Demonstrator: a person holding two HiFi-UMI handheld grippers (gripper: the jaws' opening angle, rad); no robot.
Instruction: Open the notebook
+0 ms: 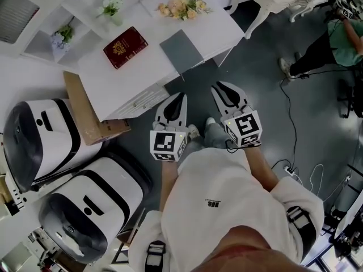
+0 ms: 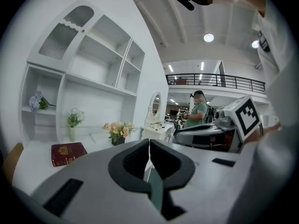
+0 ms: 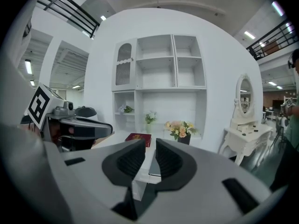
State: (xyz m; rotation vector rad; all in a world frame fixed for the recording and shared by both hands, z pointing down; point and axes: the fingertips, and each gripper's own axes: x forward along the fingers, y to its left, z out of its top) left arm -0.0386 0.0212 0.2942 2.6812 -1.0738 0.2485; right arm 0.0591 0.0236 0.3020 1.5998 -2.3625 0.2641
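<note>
Head view: a dark red notebook with a gold emblem lies closed and flat on the white counter, back from the near edge and toward the left end. A grey pad lies at the near edge, to the notebook's right and apart from it. A bouquet stands by the far edge.

Both tools are held side by side off the counter, just short of its near edge (over the dark floor), and neither touches anything. The left hand-held gripper has its jaws pressed together with only a thin seam between them and nothing pinched. The right hand-held gripper has its jaws spread a little, and the gap is empty. Both point toward the counter, well short of the notebook.
</note>
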